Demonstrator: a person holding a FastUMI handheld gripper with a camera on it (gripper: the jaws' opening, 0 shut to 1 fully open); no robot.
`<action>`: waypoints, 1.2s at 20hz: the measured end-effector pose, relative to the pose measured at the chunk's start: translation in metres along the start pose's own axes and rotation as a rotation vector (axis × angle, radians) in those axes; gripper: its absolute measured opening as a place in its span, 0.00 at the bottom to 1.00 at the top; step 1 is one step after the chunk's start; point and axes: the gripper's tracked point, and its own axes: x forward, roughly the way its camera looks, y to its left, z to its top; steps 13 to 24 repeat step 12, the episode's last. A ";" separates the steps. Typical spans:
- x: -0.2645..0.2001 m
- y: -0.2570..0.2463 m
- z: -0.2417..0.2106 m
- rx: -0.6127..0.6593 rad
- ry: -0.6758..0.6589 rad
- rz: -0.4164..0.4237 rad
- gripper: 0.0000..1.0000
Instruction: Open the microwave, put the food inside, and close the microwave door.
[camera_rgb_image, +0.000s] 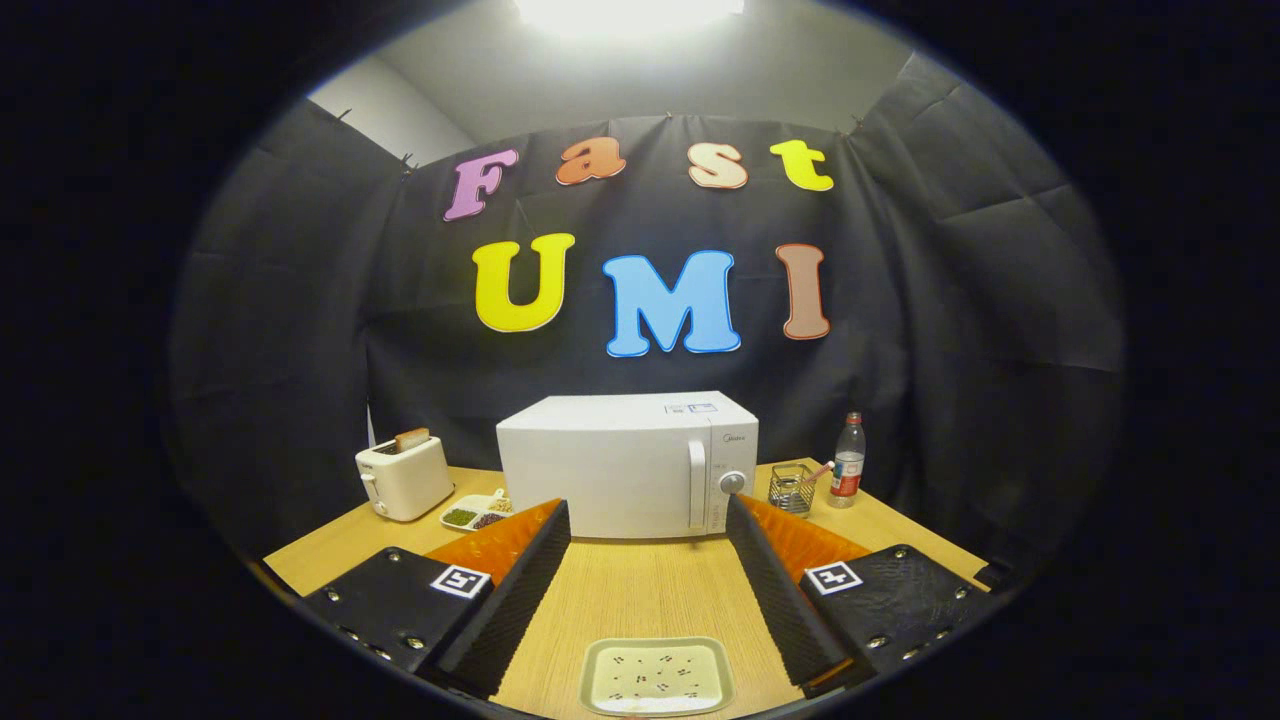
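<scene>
We are holding the gripper (648, 560) wide open and empty before the closed microwave (627, 462), judging its stiff vertical handle (696, 484) the best grip, the light tray of food (657, 676) nearer us.

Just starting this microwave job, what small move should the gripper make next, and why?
Probably move forward toward the handle of the microwave: its door is shut, and the gripper is open, holding nothing, with the tray between its fingers.

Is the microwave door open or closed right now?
Closed. The microwave door sits flush with its front, handle against the body. The gripper is open, well short of it.
</scene>
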 end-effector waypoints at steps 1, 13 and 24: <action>-0.003 0.002 0.004 -0.001 -0.012 0.006 0.99; -0.018 0.031 0.019 0.000 -0.049 0.052 0.99; -0.018 0.031 0.019 0.000 -0.049 0.052 0.99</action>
